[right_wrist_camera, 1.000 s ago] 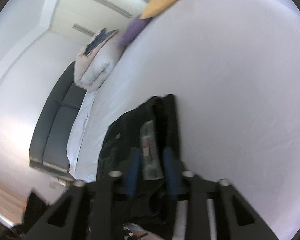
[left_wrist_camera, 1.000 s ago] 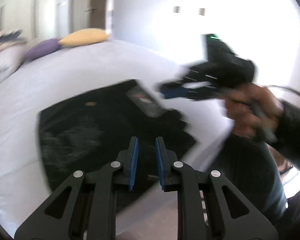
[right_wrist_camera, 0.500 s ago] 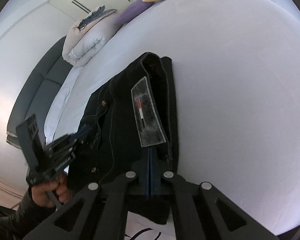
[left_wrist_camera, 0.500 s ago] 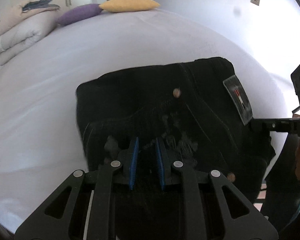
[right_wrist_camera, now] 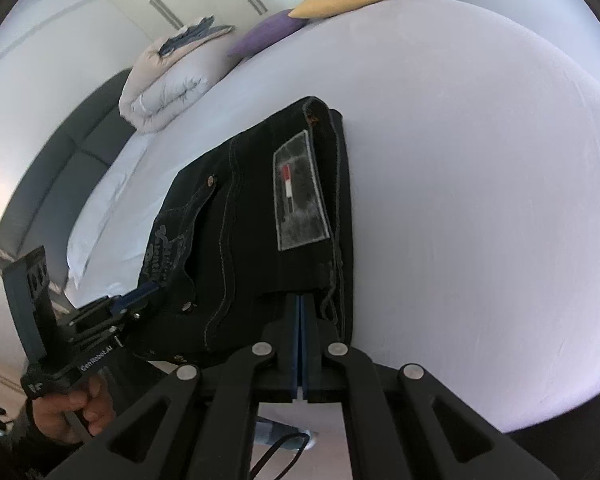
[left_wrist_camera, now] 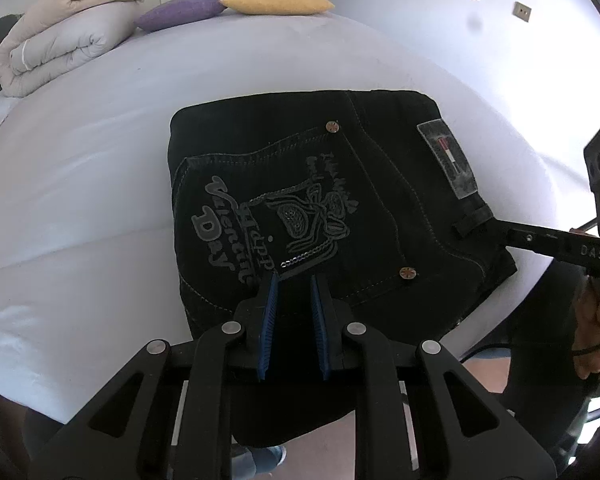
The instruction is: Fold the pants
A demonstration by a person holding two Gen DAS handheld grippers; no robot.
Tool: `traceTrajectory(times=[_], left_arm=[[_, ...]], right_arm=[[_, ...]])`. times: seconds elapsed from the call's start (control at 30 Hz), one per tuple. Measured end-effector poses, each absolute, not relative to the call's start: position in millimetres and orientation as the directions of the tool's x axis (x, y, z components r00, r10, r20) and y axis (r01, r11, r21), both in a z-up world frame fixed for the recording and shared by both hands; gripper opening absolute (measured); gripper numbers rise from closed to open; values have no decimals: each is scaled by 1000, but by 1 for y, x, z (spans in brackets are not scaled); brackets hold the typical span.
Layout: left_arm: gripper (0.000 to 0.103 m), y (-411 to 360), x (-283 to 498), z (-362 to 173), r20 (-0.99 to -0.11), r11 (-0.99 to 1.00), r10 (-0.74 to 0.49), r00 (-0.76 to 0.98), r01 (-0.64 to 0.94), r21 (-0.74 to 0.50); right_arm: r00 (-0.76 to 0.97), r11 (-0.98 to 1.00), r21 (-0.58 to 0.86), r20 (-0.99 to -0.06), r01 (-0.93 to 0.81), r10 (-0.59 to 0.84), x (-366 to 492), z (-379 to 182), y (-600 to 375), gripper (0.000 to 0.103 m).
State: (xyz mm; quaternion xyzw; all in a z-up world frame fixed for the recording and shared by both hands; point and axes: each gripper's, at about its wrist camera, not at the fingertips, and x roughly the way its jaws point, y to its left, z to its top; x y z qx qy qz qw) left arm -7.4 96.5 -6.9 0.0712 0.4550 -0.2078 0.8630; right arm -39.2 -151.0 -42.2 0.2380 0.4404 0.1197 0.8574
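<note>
Both tools matter: right hand-held gripper [right_wrist_camera: 301, 320] pinches the pants [left_wrist_camera: 320, 200] waistband closed; left hand-held gripper [left_wrist_camera: 294, 304] hovers parted, empty. Release slowly, keeping the folded stack square on the bed [left_wrist_camera: 100, 160].

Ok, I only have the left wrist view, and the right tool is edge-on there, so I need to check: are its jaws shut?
Observer: Yes. The right wrist view shows the right gripper with its blue pads pressed together, no gap.
Operator: Holding cloth?
Observer: Cannot tell. Its tips disappear under the waistband edge of the pants, just below the grey patch.
Operator: And my left tool from that side?
Observer: The left gripper has its tips at the printed pocket.
</note>
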Motion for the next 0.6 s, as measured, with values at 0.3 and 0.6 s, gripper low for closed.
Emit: traceTrajectory(times=[0.3,0.6], left_arm=[[17,88,0,-10,-814,902,-291,502,427,-59],[58,127,-7,18,-761,914,-366,536,363,-184]], right_arm=[[607,858,513,-680,-7,411,-47,-43,-150,0],[679,839,542,-597,-52,428,-52,-1,-173,73]])
